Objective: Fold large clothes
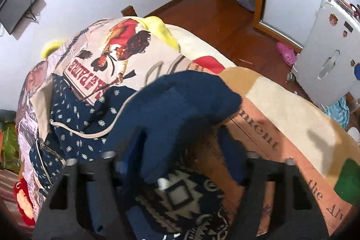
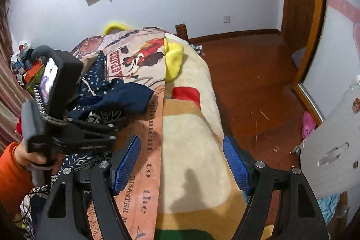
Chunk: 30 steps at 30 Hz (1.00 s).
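Fabric from the navy garment [image 1: 180, 105] is bunched between the fingers of the left gripper [image 1: 180, 163], which looks clamped on a dark blue fold, though the cloth hides the fingertips and blur softens the detail. The garment, navy with small white motifs and a patterned cream-and-black band, lies heaped on the bed [image 2: 198, 127], toward its left side over the printed blanket [image 1: 117, 48], its bulk stretching away from the left gripper toward the far end. The right gripper [image 2: 180, 163] hovers with fingers wide apart and nothing between them, over bare blanket to the right of the heap. In the right wrist view the left gripper [image 2: 94, 127] is held low and roughly level by a hand [image 2: 29, 159] in an orange sleeve, so the left is plainly nearer the garment; the right would likely have to swing left to take a second hold.
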Each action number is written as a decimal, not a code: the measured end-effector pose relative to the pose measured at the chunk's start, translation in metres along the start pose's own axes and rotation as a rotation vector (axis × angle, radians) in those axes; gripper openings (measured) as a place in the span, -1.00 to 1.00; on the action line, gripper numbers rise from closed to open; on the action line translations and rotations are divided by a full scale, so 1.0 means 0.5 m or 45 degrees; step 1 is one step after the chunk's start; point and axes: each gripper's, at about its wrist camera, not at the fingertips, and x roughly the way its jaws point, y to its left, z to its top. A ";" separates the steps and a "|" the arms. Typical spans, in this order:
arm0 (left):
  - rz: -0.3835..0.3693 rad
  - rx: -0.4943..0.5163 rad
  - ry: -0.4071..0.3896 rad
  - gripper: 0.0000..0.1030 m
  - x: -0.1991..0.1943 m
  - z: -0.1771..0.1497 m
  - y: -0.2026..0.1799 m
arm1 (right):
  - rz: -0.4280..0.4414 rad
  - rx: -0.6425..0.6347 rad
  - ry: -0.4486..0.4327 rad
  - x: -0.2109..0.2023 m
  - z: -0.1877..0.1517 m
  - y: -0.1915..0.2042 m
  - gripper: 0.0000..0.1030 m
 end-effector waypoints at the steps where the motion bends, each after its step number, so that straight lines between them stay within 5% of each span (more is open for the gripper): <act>1: -0.017 -0.028 -0.010 -0.09 -0.005 0.002 0.009 | 0.003 -0.003 0.003 0.004 -0.001 0.002 0.43; 5: -0.126 -0.171 -0.051 -0.72 -0.033 0.012 0.059 | 0.022 -0.027 0.018 0.024 -0.004 0.023 0.43; 8: -0.182 -0.263 -0.093 -0.88 -0.061 0.015 0.100 | 0.046 -0.045 0.031 0.037 -0.006 0.041 0.43; 12: -0.191 -0.362 -0.206 -0.88 -0.132 0.008 0.163 | 0.082 -0.064 0.052 0.056 -0.004 0.072 0.43; 20: -0.015 -0.488 -0.354 -0.89 -0.253 -0.088 0.335 | 0.139 -0.178 0.069 0.084 0.014 0.173 0.43; 30: 0.084 -0.705 -0.149 -0.89 -0.168 -0.317 0.507 | 0.150 -0.286 0.184 0.151 -0.009 0.275 0.43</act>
